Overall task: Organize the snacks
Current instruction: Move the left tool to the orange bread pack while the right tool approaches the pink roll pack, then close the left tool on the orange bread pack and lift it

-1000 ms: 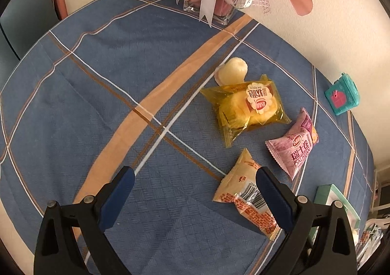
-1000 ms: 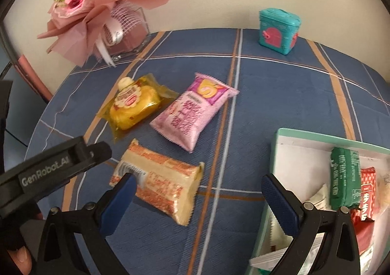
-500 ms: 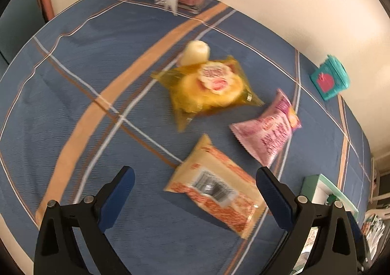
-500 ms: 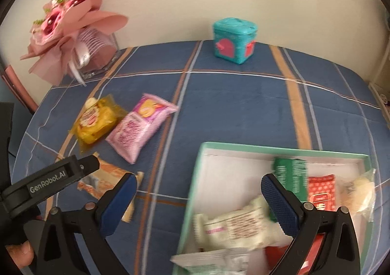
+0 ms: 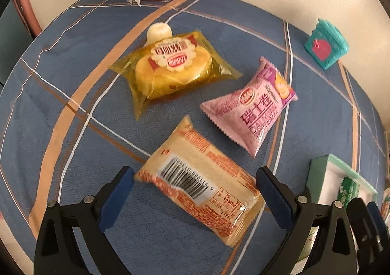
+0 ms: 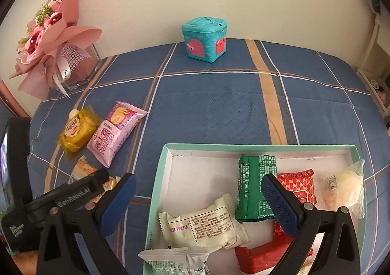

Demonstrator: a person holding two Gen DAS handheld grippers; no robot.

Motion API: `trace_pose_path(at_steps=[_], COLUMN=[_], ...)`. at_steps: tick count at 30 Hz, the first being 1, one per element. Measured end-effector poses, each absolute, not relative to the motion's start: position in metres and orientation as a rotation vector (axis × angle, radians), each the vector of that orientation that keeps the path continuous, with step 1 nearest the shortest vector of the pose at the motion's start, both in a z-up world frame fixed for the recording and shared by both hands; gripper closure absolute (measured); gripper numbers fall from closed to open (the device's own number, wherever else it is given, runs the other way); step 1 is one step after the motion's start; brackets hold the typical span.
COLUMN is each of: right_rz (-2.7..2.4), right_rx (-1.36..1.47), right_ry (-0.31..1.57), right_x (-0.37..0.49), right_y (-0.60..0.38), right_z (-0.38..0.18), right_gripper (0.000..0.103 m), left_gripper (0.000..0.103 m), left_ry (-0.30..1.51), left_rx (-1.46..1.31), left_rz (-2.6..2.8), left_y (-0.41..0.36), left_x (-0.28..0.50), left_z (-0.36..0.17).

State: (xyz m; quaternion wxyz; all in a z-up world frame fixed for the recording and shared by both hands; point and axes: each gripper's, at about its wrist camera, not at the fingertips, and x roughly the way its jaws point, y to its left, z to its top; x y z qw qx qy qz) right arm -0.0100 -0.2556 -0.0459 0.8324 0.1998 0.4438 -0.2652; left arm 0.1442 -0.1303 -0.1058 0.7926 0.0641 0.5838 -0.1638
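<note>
Left tongs (image 5: pixel 195 192): spread wide, holding nothing. The blue pads stand on either side of an orange-printed snack packet (image 5: pixel 199 182) that lies barcode side up on the surface (image 5: pixel 73 60); the left pad sits right at the packet's near corner, and whether it touches cannot be told. The right pad is just beside the packet's far end.

Right tongs (image 6: pixel 197 204): spread wide, holding nothing, positioned over a mint-edged tray (image 6: pixel 160 165) at the near right of the surface.

Tray contents: a green packet (image 6: pixel 253 182), a red packet (image 6: pixel 298 183), a clear-wrapped pale pastry (image 6: pixel 346 189) leaning at the right wall, a cream packet (image 6: pixel 204 223) with printed text, a white packet (image 6: pixel 175 261) at the front edge, and a red bar (image 6: pixel 265 254) near the front.

Loose items on the surface, left of the tray: a yellow cake packet (image 5: pixel 170 68), a pink packet (image 5: pixel 256 107) just beside it, and a small pale round sweet (image 5: pixel 158 31) touching the yellow packet's far end. The orange-printed packet lies nearest the camera of the three packets.

Other items: a teal box (image 6: pixel 204 42) with pink doors near the back wall, and a pink bouquet (image 6: pixel 46 38) in a clear vase at the back left corner. The surface carries a blue cloth with tan and white stripes.
</note>
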Motion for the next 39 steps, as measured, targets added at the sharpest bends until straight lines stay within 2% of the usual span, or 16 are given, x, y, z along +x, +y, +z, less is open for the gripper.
trace_pose_path(at_steps=[15, 30, 32, 33, 35, 37, 39], right_rz=[-0.55, -0.52, -0.515, -0.513, -0.508, -0.505, -0.505], right_rx=[0.424, 0.423, 0.418, 0.416, 0.411, 0.405, 0.401], right_ry=[0.946, 0.947, 0.953, 0.956, 0.962, 0.966, 0.966], right_x=[-0.005, 0.005, 0.008, 0.009, 0.011, 0.013, 0.014], right_y=[-0.247, -0.235, -0.232, -0.231, -0.228, -0.226, -0.225], right_z=[-0.046, -0.051, -0.053, -0.053, -0.055, -0.056, -0.056], right_gripper=[0.0, 0.0, 0.0, 0.0, 0.0, 0.0, 0.0], left_gripper=[0.003, 0.004, 0.008, 0.016, 0.024, 0.026, 0.036], left_ry=[1.255, 1.309, 1.325, 1.331, 1.347, 1.347, 1.347], left_rx=[0.173, 0.089, 0.064, 0.051, 0.023, 0.019, 0.009], left_rz=[-0.328, -0.359, -0.368, -0.373, -0.387, -0.389, -0.403], left_y=[-0.108, -0.068, -0.065, -0.063, -0.061, -0.06, -0.057], left_x=[0.142, 0.146, 0.146, 0.146, 0.145, 0.142, 0.141], left_z=[-0.099, -0.101, -0.102, -0.102, -0.103, -0.103, -0.101])
